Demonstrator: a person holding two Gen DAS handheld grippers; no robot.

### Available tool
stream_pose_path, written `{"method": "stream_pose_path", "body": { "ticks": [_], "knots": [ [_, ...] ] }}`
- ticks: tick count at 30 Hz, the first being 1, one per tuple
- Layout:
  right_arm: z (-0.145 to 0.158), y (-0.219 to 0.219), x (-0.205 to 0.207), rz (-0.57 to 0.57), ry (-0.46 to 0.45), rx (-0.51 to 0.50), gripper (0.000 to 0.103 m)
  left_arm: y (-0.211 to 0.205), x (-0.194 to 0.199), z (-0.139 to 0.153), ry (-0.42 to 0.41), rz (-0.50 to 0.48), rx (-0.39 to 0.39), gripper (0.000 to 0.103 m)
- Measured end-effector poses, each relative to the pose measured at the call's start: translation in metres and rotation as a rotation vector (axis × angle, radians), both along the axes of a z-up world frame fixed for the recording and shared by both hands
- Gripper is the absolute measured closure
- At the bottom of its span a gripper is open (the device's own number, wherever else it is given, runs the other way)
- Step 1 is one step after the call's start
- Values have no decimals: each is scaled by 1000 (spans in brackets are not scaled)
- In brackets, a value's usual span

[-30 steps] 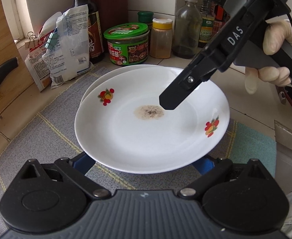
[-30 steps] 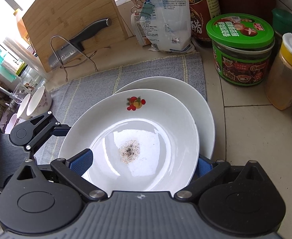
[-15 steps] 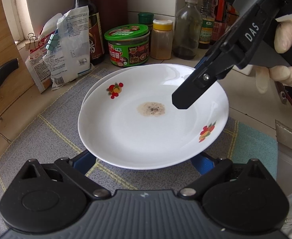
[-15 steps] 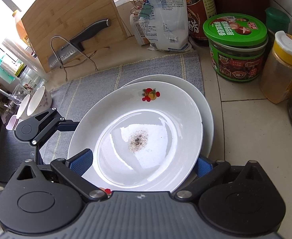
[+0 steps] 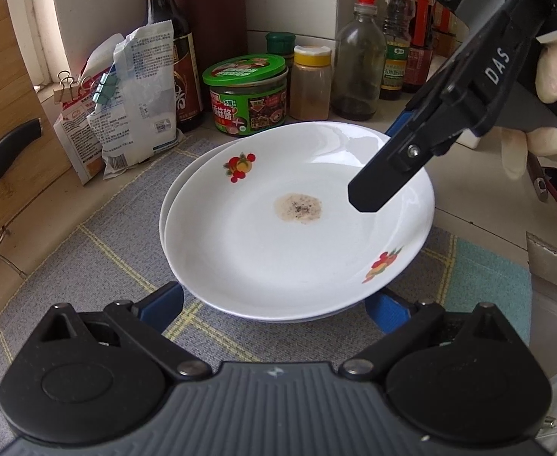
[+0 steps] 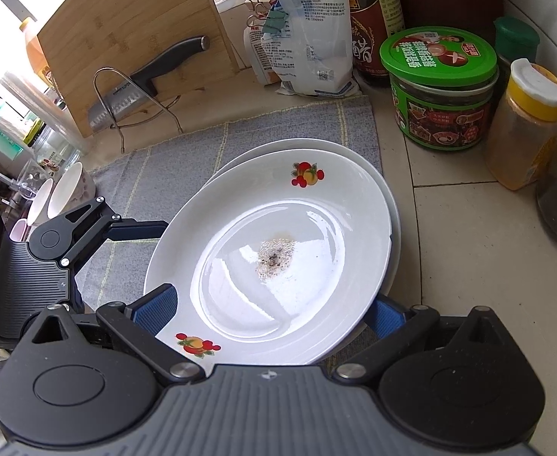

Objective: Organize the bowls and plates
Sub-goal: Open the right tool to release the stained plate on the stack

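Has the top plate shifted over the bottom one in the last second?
Yes. The top plate has slid toward the green jar, now covering nearly all of the bottom plate.

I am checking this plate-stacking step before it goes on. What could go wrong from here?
1. The top plate sits off-centre on the lower plate, so it may slide or clink when released.
2. It carries a speckled residue patch; stacking more on top would likely spread it.
3. The green-lidded jar and yellow-capped spice bottle stand close behind the stack; a push from the right gripper or left gripper might knock them.
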State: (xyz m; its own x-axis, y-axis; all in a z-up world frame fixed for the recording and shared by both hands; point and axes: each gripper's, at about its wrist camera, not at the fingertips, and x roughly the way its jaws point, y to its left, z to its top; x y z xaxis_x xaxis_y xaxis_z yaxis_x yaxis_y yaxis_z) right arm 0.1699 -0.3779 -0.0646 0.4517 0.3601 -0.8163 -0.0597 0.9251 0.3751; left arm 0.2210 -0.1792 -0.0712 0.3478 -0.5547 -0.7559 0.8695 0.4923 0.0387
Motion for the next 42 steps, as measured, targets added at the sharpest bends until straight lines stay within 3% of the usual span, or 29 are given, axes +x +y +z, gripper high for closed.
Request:
{"method": "stream_pose_path", "body": {
  "ticks": [28,42],
  "knots": [
    [2,10,-6,15,10,-67,0,5,-11,9,-39,12,-19,2],
    [8,12,-19,13,-17,-110,0,19,-23,18,-87,40,-72,1]
  ]
}}
